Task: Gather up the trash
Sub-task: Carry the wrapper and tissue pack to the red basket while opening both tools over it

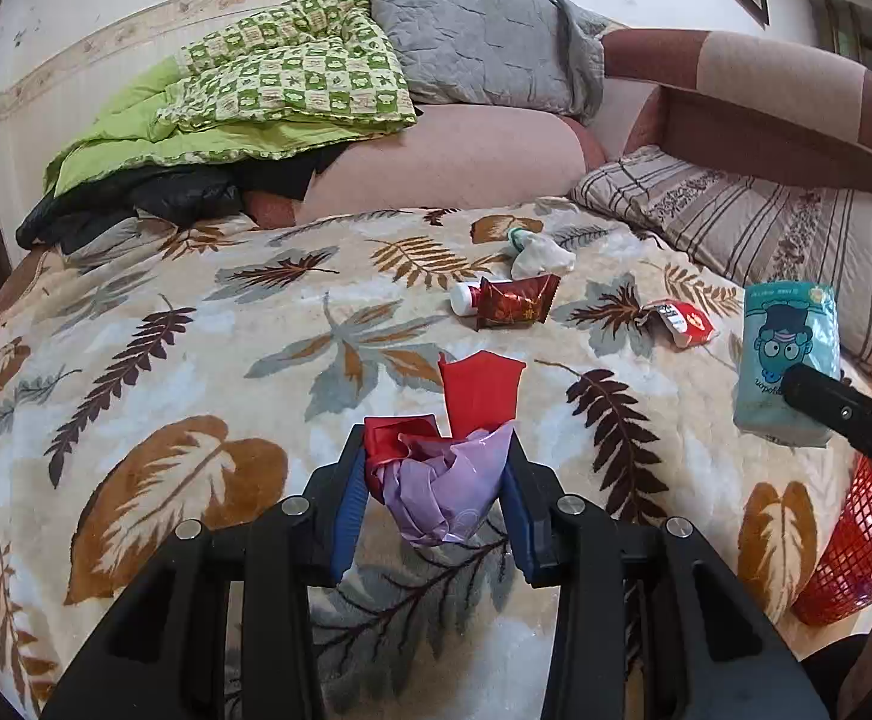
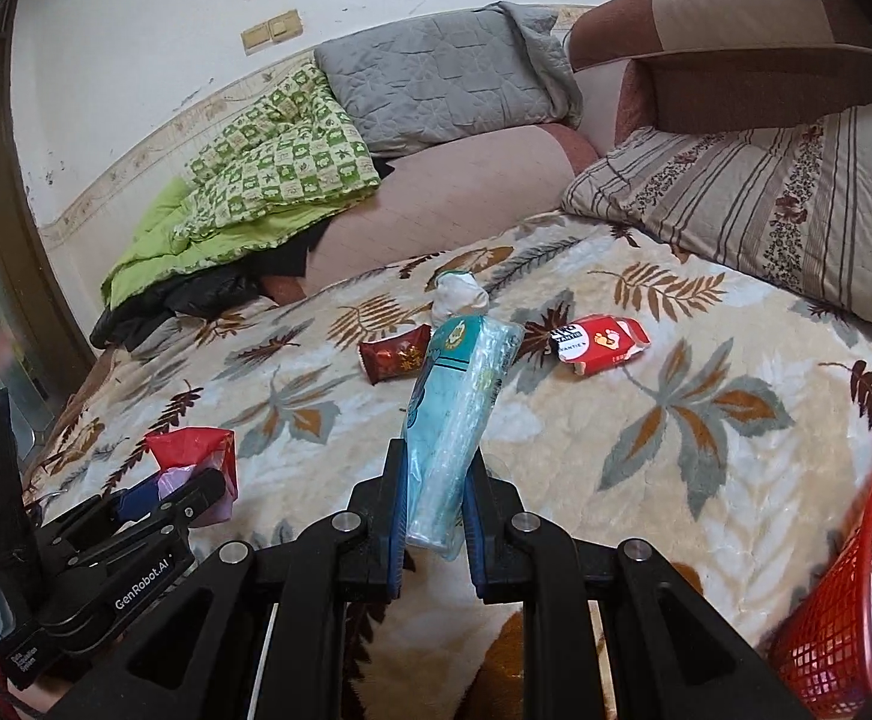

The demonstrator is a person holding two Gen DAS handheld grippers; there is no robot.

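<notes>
Item 1, nearest: left gripper (image 1: pixel 436 480), fingers narrowed on a crumpled bundle of red and lilac plastic wrappers (image 1: pixel 448 468), lifted clear of the leaf-print blanket (image 1: pixel 195 330)

Item 2: right gripper (image 2: pixel 434 510), fingers closed on the lower end of a pale blue tissue packet (image 2: pixel 460 414), which stands up between them and tilts slightly right

Item 3: red mesh basket (image 2: pixel 844 600), low and to the right of our right fingers, at the bed's edge; some contents show inside, not identifiable

Item 4, beyond both fingertips, loose on the blanket: dark red snack wrapper (image 1: pixel 517 300) touching a small white bottle (image 1: pixel 464 298); red-and-white packet (image 1: pixel 682 321), torn open; crumpled white tissue (image 1: pixel 541 255) farthest

Item 5, farthest: striped pillow (image 1: pixel 754 228), green checked quilt (image 1: pixel 291 78)

Step in hand, as we judge it: both loads gripped, carry pending. Next move calls for swinging right and down over the basket, then releasing above its rim; four pieces remain
</notes>
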